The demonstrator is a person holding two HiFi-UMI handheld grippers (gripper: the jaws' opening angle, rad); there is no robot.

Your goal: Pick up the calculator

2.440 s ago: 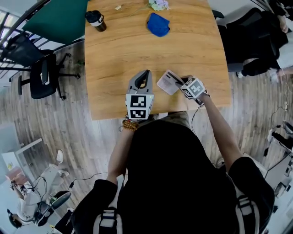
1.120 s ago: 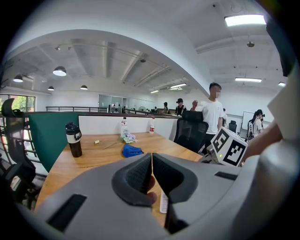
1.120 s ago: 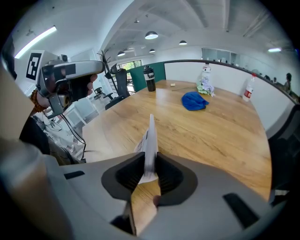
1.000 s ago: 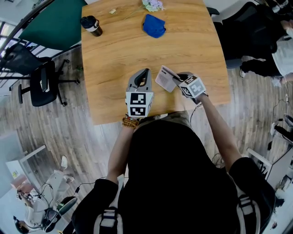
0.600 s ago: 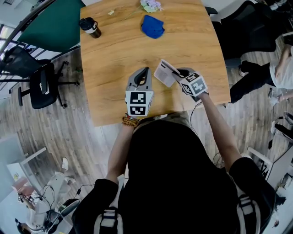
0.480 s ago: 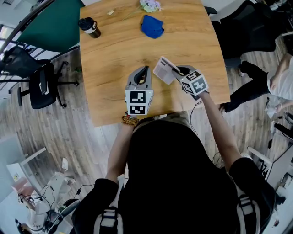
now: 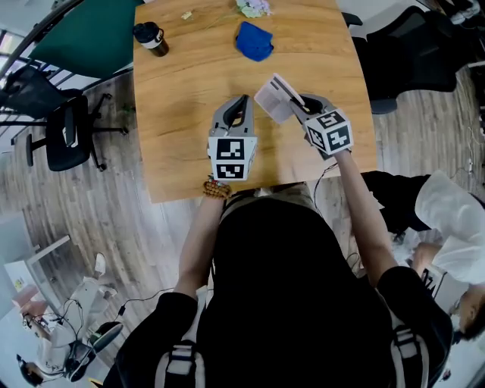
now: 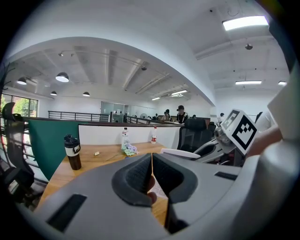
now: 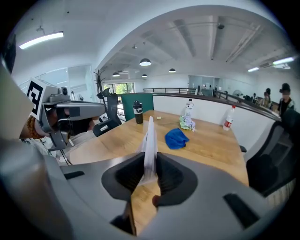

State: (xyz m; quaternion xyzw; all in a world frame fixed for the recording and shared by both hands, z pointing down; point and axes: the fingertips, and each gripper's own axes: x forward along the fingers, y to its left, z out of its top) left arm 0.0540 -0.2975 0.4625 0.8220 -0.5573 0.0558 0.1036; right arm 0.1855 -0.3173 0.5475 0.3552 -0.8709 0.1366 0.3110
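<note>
Calculator (image 7: 273, 98) edge-on, pinched in right tool (image 7: 292, 103), above table (image 7: 189, 76); left tool (image 7: 242, 102) closed.

The calculator (image 9: 149, 136) shows only its thin edge in the right gripper view, so its face cannot be read, and its lower end is buried between the pads of the right gripper (image 9: 150, 168), which clamp it. In the head view the flower bunch (image 7: 255, 7) is cut off by the top edge, the scrap (image 7: 186, 15) near the far edge of the table (image 7: 182, 98) is too small to name, and the table's near edge is partly covered by the person (image 7: 295, 303).
</note>
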